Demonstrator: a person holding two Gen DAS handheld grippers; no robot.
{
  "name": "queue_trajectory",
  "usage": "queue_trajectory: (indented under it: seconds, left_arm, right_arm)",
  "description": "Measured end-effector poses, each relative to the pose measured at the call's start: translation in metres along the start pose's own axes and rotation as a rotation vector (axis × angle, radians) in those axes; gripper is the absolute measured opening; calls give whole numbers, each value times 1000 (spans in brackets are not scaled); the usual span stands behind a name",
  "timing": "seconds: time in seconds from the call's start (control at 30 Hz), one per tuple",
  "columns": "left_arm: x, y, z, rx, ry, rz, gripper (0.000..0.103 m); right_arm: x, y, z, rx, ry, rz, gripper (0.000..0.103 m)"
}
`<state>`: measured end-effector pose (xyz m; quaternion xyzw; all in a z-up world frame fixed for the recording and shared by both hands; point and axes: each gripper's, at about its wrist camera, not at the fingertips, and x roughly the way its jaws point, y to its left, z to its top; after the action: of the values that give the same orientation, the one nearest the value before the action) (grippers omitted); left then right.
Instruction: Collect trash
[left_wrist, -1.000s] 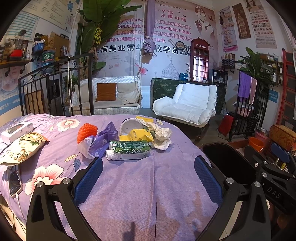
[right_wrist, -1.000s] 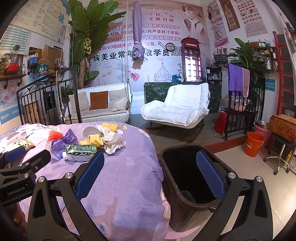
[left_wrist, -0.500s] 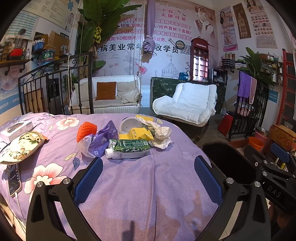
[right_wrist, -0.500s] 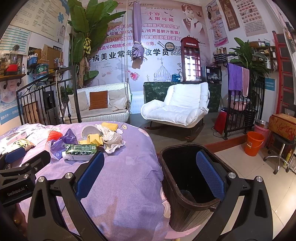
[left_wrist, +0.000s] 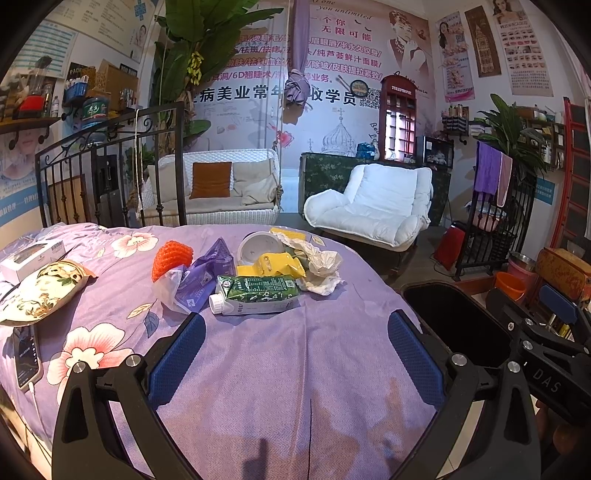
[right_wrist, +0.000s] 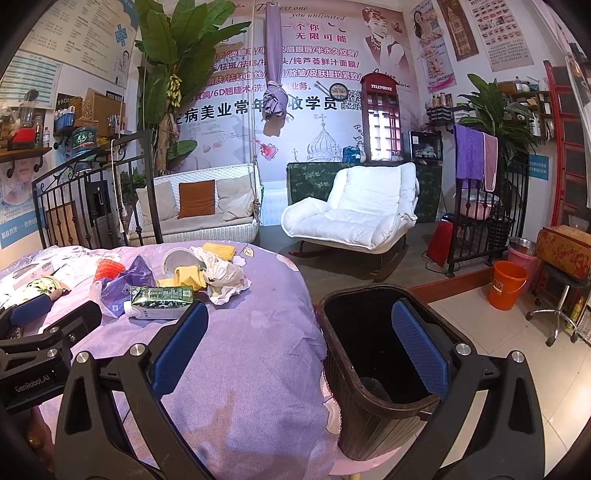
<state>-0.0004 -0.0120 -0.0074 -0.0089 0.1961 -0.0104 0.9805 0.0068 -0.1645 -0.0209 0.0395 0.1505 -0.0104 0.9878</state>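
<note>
Lying crosswise just ahead of the left gripper (left_wrist: 295, 343), the carton (left_wrist: 255, 294) points its cap left — probably nearest trash; both grippers gape empty, right gripper (right_wrist: 295, 332) by the bin (right_wrist: 334, 354).

The white bowl (left_wrist: 258, 246) is partly covered by the yellow wrapper (left_wrist: 275, 264) and crumpled paper (left_wrist: 319, 266). The bin's (right_wrist: 373, 410) bottom is lost in shadow. The carton's (left_wrist: 258, 293) print is too small to be read.
</note>
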Motion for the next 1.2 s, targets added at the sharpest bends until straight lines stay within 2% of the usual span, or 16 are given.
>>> queue_trajectory:
  seconds: [0.77, 0.93, 1.2]
  left_arm:
    - [2, -2, -7, -1, 19, -9, 98]
    - [9, 7, -15, -9, 46, -19, 98]
    - [18, 26, -18, -35, 99, -9, 98]
  right_arm:
    - [5, 1, -6, -5, 14, -1, 99]
    - [15, 4, -9, -22, 50, 14, 99]
    - [41, 18, -14, -77, 144, 96, 99]
